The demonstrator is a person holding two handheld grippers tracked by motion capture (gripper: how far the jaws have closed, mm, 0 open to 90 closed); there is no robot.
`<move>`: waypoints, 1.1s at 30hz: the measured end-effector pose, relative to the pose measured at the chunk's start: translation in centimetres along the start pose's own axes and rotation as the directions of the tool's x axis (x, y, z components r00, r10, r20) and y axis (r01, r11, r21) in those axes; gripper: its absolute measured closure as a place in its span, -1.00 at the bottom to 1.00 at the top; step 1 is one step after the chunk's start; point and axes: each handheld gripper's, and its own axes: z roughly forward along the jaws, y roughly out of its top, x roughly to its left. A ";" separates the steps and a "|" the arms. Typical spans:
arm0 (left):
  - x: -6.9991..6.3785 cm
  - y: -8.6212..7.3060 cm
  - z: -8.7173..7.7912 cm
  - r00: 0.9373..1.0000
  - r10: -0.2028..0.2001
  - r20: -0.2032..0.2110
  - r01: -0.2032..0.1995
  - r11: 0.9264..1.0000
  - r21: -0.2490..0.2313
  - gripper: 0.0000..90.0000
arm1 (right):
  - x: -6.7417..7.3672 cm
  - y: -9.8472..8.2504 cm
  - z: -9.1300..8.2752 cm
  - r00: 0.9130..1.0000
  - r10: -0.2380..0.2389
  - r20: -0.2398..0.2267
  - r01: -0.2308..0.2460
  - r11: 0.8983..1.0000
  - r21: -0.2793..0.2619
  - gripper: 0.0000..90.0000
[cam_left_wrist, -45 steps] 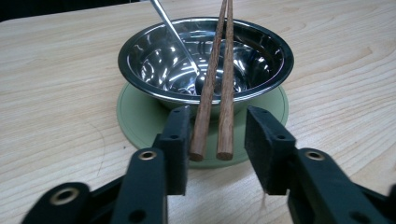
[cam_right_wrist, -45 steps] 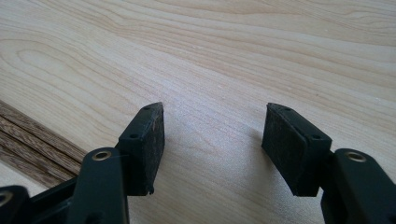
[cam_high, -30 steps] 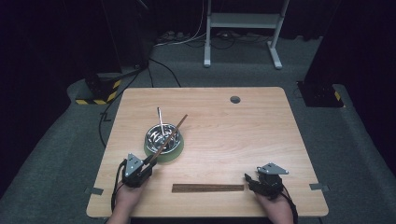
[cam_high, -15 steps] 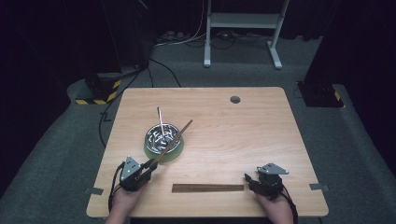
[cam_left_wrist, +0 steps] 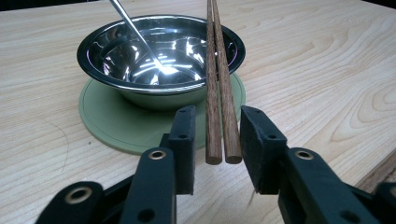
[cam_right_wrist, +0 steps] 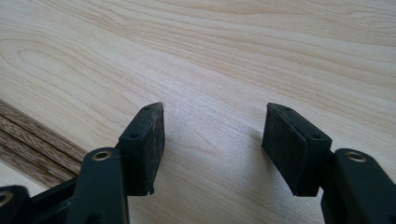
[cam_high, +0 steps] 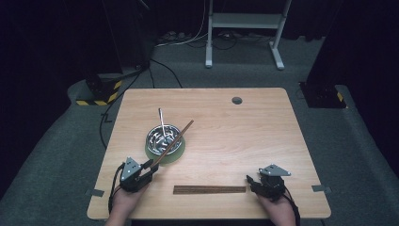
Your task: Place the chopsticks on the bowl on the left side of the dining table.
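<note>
Left gripper (cam_left_wrist: 212, 140) jaws just opened, pads apparently clear of the chopsticks (cam_left_wrist: 217, 84) lying across the steel bowl (cam_left_wrist: 159, 60); right gripper (cam_right_wrist: 212, 144) wide, empty.

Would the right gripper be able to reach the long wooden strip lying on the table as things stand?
Probably yes. The right gripper sits with open jaws just beside the wooden strip's near end, and only bare table lies between them. The bowl is well off to the side.
</note>
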 end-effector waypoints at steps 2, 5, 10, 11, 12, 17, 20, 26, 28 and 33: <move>-0.2 -0.1 0.0 1.000 0.002 -0.008 -0.002 1.000 -0.001 0.45 | 0.0 0.0 0.0 1.000 0.000 0.000 0.000 1.000 0.000 -0.14; -0.3 -0.1 -0.1 1.000 0.017 -0.023 -0.017 1.000 0.003 0.45 | 0.0 0.0 0.0 1.000 -0.001 -0.001 0.001 1.000 0.000 -0.14; -0.5 -0.1 -0.2 0.999 0.024 -0.035 -0.024 1.000 -0.002 0.47 | 0.0 0.0 0.0 1.000 -0.005 -0.001 0.005 1.000 0.000 -0.14; -0.5 -0.1 -0.2 0.999 0.023 -0.037 -0.023 1.000 -0.001 0.48 | 0.0 0.0 0.0 1.000 -0.005 -0.001 0.005 1.000 0.000 -0.14; -0.5 -0.1 -0.2 0.999 0.017 -0.037 -0.017 1.000 0.000 0.48 | 0.0 0.0 0.0 1.000 -0.005 -0.002 0.005 1.000 -0.001 -0.14; -0.4 0.0 -0.2 0.999 0.020 -0.040 -0.020 1.000 0.002 0.50 | 0.0 0.0 0.0 1.000 -0.005 -0.002 0.005 1.000 0.000 -0.14; -0.4 0.0 -0.3 0.998 0.017 -0.052 -0.016 1.000 0.003 0.50 | 0.0 0.0 0.0 1.000 -0.005 -0.002 0.005 1.000 0.000 -0.14; 0.1 -0.1 -0.5 0.997 0.015 -0.079 -0.016 1.000 -0.006 0.54 | 0.0 0.0 0.0 1.000 -0.005 -0.002 0.005 1.000 0.000 -0.14; 0.2 -0.1 -0.5 0.996 0.012 -0.085 -0.012 1.000 -0.008 0.55 | 0.0 0.0 0.0 1.000 -0.005 -0.002 0.005 1.000 0.000 -0.14; 0.3 -0.1 -0.6 0.995 0.010 -0.096 -0.011 1.000 -0.013 0.55 | 0.0 0.0 0.0 1.000 -0.005 -0.002 0.005 1.000 0.000 -0.14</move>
